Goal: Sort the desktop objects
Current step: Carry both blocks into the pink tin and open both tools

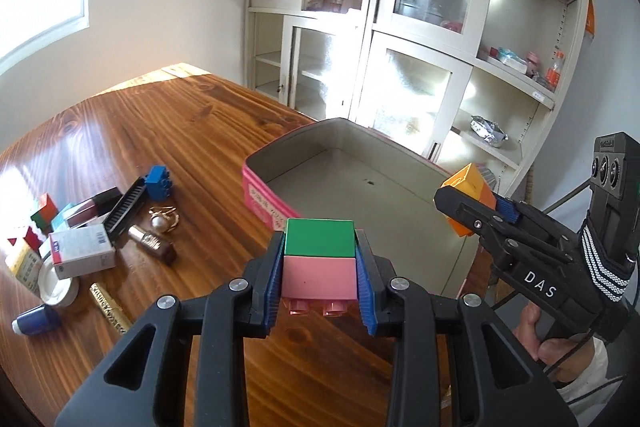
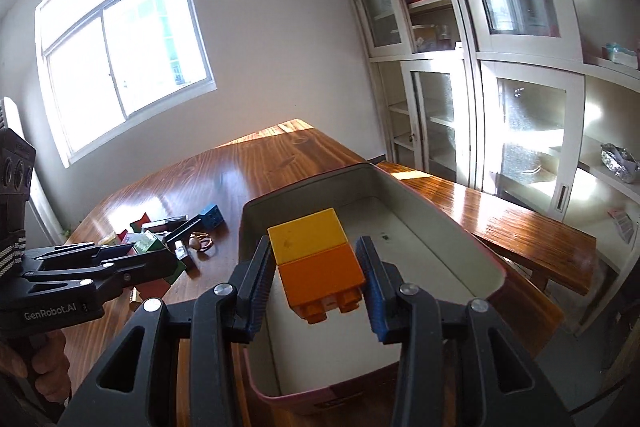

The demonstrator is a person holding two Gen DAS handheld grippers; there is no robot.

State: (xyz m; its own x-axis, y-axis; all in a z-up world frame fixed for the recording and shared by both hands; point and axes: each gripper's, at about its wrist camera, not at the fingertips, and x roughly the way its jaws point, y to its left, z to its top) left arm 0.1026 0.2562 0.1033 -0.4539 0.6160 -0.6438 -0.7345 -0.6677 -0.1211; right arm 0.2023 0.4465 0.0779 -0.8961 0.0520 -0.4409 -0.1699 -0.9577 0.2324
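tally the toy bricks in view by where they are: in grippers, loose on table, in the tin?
In grippers: 2, green-pink brick in the left gripper, yellow-orange brick in the right gripper
Loose on table: 1, blue brick
In the tin: 0
Total: 3

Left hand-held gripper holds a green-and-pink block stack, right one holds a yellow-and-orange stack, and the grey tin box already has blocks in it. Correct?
Not quite. The grey tin box with pink outer sides holds no blocks yet, as the right wrist view shows. The rest stands: the left hand-held gripper holds the green-and-pink block stack, the right hand-held gripper the yellow-and-orange block stack.
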